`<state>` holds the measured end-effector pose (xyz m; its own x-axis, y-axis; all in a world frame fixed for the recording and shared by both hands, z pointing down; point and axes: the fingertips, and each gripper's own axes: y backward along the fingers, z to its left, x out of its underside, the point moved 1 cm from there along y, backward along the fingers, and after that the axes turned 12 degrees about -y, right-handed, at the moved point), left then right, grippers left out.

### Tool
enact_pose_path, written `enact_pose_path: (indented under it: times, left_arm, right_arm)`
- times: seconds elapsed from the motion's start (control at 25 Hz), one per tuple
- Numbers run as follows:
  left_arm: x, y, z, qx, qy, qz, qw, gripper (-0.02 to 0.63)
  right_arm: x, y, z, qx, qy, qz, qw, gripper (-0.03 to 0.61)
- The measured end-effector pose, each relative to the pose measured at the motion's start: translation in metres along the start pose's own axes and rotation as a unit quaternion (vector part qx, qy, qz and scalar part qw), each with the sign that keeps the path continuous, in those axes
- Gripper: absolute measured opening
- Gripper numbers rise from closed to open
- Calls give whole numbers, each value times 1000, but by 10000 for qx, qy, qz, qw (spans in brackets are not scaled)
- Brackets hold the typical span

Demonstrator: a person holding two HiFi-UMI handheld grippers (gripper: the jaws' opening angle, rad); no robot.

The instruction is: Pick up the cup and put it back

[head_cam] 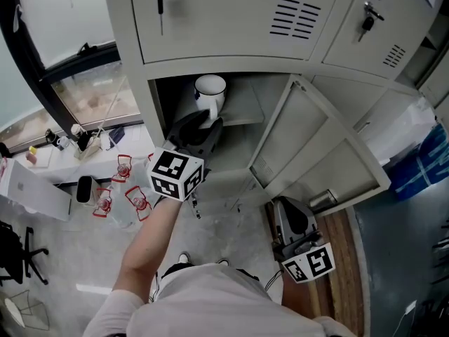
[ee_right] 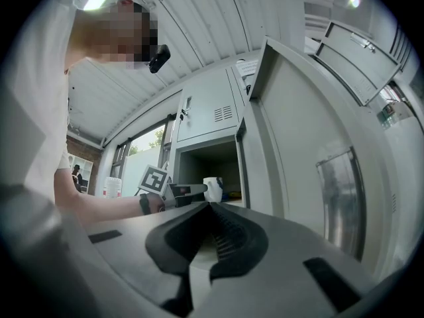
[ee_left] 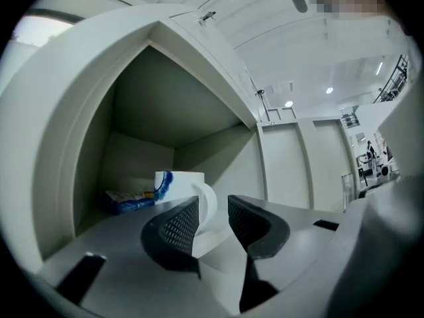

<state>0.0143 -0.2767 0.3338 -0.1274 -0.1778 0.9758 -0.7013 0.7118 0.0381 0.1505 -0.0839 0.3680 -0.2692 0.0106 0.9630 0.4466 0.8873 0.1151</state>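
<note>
Left hand-held gripper (ee_left: pixel 213 211), jaws apart, by cup (ee_left: pixel 179 185) and blue packet (ee_left: pixel 129 201) in locker (ee_left: pixel 79 144)

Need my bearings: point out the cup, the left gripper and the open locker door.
cup (head_cam: pixel 212 98): head view, on its white side.
left gripper (ee_left: pixel 212 207): left gripper view, midway between its open jaws' tips.
open locker door (head_cam: pixel 317 140): head view, on its inner panel.
</note>
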Motion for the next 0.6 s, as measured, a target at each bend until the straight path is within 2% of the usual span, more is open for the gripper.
enact_pose_path:
  times: [0.32,0.6]
  left_arm:
    - [-7,37,-4,-118,-142,-78,9998,136]
    - [-3,80,4,-229,-413,23,9989,55]
  right_arm:
    - [4,-7,11,-145,-29,43,9999,17]
    - [10,-21,30,-370,-65,92,9993,17]
